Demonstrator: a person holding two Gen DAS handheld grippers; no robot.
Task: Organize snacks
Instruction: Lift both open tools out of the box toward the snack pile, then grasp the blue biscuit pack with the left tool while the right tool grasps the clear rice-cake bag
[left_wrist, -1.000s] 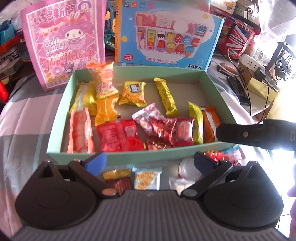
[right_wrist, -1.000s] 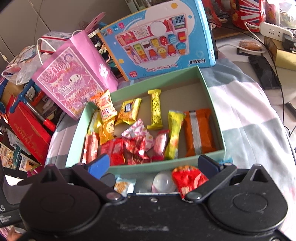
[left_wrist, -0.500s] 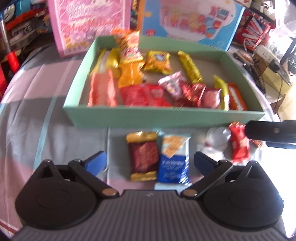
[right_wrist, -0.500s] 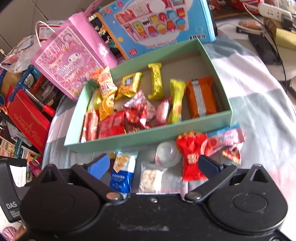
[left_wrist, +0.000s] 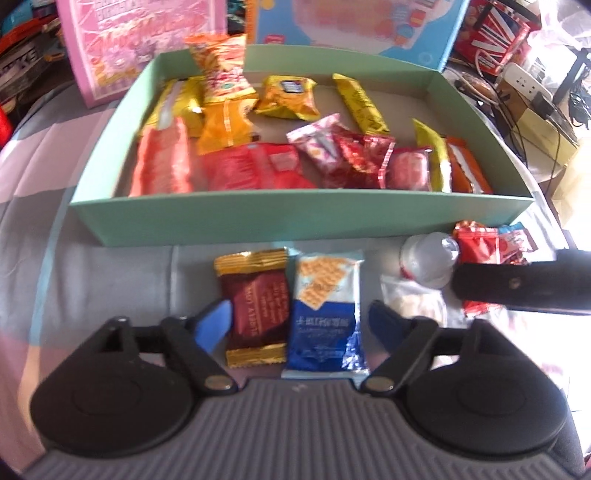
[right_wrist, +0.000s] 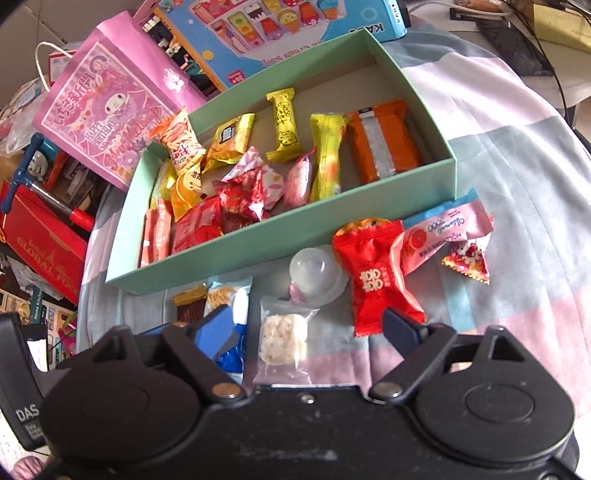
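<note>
Our left gripper (left_wrist: 297, 321) was closing around 2 packets, maroon chocolate packet (left_wrist: 256, 308) and blue cracker packet (left_wrist: 325, 314), not touching yet. Right gripper (right_wrist: 308, 328) was closing over the clear rice-cake bag (right_wrist: 282, 338), beside the green box (right_wrist: 258, 243).

Mint-green box (left_wrist: 258, 218) holding mixed snack packets, brown chocolate packet (left_wrist: 256, 306) and blue cracker packet (left_wrist: 325, 314) lying flat before it

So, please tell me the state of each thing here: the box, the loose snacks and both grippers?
Green box: open, no lid, many snacks inside.
Brown-gold packet: sealed, flat on the cloth, outside the box.
Blue cracker packet: sealed, flat, beside the brown one.
Clear bag: sealed, flat.
Jelly cup: outside the box.
Red packet: sealed, outside the box.
Left gripper: closing around both packets, pads not pressing.
Right gripper: closing around the clear bag, pads not pressing.
</note>
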